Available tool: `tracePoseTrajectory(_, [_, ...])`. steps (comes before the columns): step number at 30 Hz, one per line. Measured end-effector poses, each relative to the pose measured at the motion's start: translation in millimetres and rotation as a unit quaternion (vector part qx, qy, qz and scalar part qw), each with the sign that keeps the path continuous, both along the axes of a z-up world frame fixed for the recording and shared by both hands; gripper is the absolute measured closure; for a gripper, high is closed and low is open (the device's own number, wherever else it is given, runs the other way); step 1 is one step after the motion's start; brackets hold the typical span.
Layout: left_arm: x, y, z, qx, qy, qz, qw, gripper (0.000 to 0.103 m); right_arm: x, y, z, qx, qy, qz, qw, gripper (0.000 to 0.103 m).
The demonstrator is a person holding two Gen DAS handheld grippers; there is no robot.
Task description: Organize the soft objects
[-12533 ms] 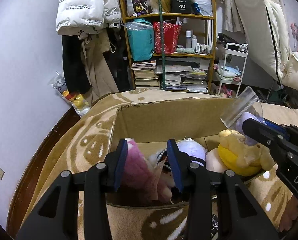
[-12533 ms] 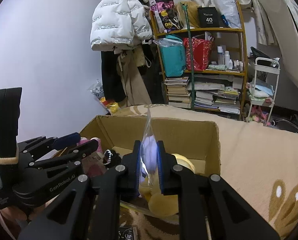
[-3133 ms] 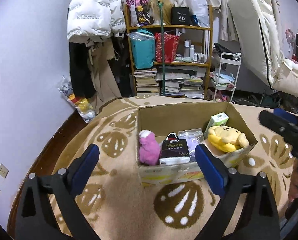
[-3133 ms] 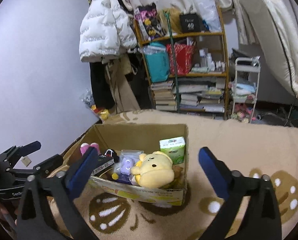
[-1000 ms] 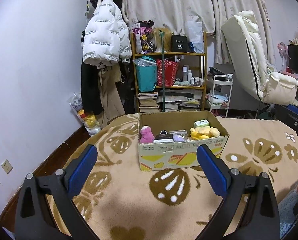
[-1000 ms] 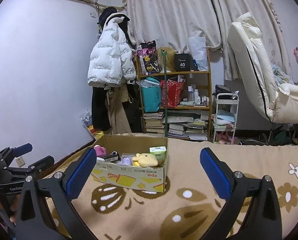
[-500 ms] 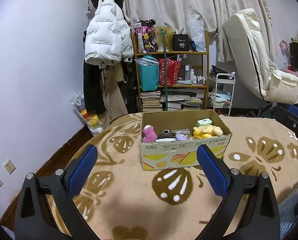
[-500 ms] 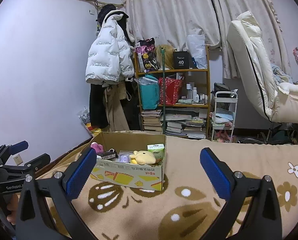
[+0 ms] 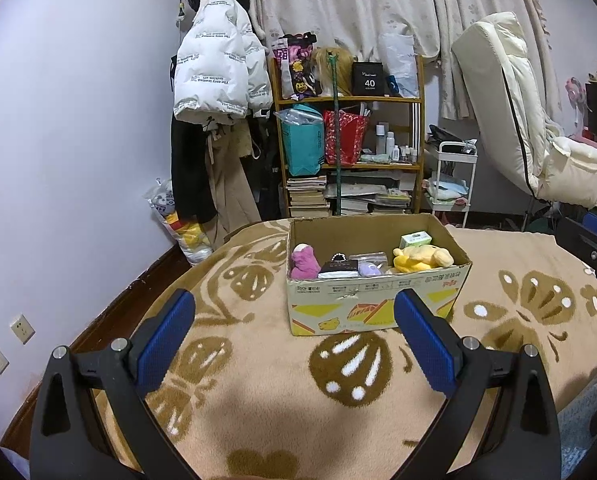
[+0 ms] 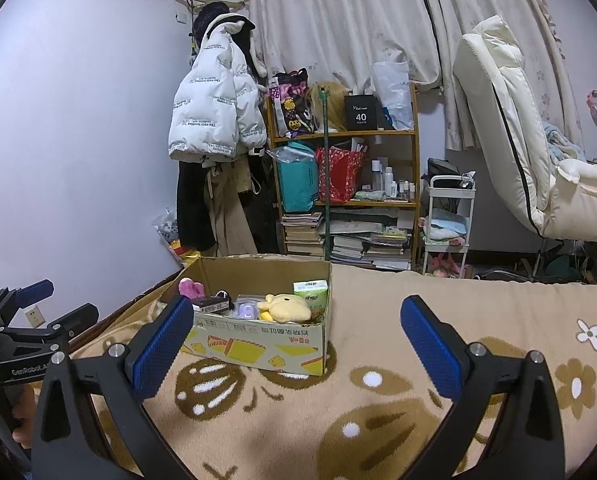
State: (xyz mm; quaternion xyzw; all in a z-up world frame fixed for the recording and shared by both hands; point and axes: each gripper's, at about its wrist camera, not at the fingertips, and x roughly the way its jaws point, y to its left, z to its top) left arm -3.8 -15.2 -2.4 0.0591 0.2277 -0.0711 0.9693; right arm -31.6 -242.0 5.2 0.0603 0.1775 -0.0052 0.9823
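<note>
We are holding the left gripper (image 9: 294, 334) and the right gripper (image 10: 296, 340) spread wide with nothing between the pads, both hanging above the blanket (image 9: 258, 400) well apart from the box (image 9: 374, 304). The box is sitting on the blanket, holding a pink plush (image 9: 304, 266), a yellow plush (image 9: 420, 258), a purple toy (image 10: 247, 311) and a green pack (image 10: 311, 290).
</note>
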Motion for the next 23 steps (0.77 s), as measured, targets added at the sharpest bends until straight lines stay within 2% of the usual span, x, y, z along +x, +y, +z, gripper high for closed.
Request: tracePoseTrajectory(23, [-1.2,-0.6,-3.0,0.002,0.005,0.000,1.0000,0.004,0.7,2.5,-5.9,-0.001,0.003,0.001,1.000,0.000])
